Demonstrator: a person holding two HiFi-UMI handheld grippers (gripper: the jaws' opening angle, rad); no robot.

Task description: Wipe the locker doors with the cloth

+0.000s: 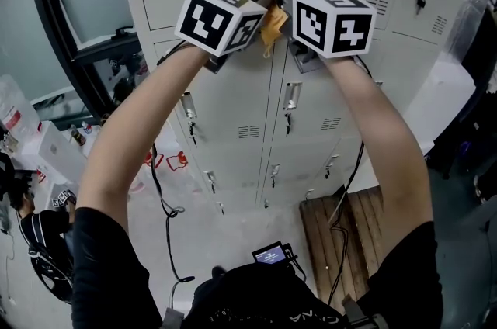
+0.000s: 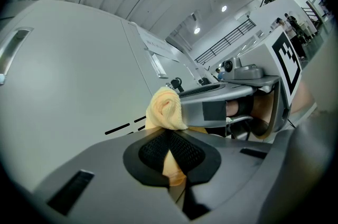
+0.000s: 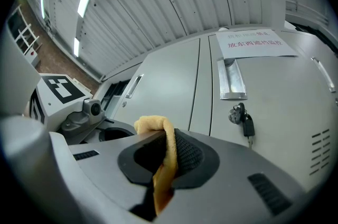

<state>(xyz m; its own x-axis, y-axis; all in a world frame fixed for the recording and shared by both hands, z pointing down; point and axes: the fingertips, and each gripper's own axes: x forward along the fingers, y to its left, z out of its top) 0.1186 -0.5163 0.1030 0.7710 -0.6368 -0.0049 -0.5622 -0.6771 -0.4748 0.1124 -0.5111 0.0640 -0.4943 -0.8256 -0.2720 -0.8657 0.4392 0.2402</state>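
Lockers (image 1: 233, 106) fill the wall ahead, grey doors shut, a key (image 3: 244, 122) hanging in 1 lock. Open floor lies below, with a wooden pallet (image 1: 369, 230) and a cable (image 1: 161, 199) on it. Raised side by side near an upper door, the left gripper (image 2: 170, 157) and right gripper (image 3: 161, 162) both clamp tight on 1 yellow cloth (image 1: 271, 23), bunched between the 2.

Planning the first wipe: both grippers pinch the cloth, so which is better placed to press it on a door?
Probably right. The right gripper, shut on the cloth, faces the keyed door with nothing between; the left gripper, also shut on it, has the right one crossing just ahead.
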